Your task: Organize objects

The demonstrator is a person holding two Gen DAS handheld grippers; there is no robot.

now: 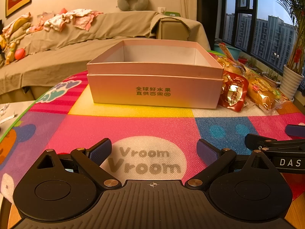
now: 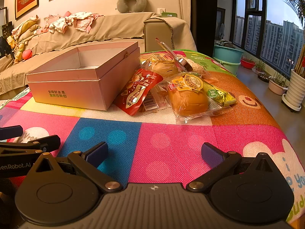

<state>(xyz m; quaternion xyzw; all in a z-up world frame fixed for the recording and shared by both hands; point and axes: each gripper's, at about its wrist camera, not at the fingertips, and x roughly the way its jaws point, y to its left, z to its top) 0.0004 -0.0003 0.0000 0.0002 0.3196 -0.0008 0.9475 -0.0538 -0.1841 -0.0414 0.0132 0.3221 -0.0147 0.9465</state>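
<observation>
Both tools, left tool and right tool, hover wide open and empty over the surface. Packing seems unstarted: snack packets lie beside the empty pink box; next, reach for one.

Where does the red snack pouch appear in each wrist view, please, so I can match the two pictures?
Left wrist: red snack pouch at right of centre, against the pink box's right end.
Right wrist: pouch near centre, again right of the box.
Shared landmark: the pink box.
</observation>
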